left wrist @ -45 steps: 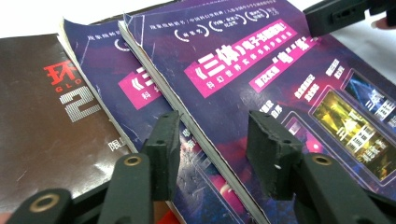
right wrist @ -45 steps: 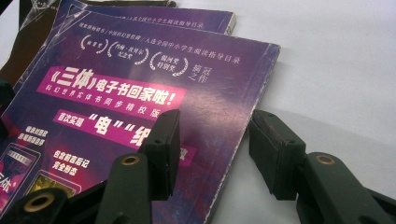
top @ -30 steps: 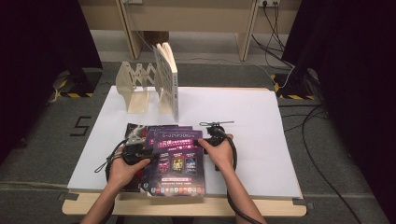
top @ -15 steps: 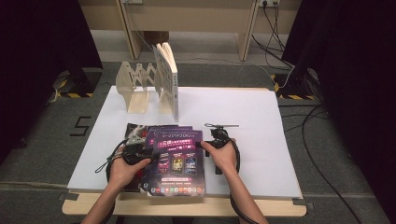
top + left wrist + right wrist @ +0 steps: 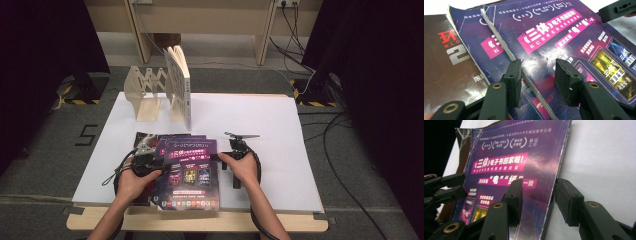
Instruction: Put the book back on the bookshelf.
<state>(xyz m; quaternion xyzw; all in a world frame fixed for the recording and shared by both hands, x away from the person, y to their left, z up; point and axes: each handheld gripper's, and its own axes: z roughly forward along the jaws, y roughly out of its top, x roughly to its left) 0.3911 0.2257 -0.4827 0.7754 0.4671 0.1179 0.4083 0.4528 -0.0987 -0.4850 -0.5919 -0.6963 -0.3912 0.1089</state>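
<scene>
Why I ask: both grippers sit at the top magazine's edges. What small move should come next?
Probably close the right gripper on the top purple magazine: its jaws, just closing, straddle the right edge without pressing, while the left gripper straddles the opposite edge.

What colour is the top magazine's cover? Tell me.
The top magazine has a dark purple cover with magenta banners and white lettering, clearest in the left gripper view.

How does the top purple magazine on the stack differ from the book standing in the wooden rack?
The top purple magazine lies flat on the table, cover up; the book stands upright on edge against the wooden rack. The magazine's cover is dark purple with pink banners, while the book looks pale. The magazine sits near the person, between both grippers; the book stands at the far side, untouched. Both rest over the white sheet.
</scene>
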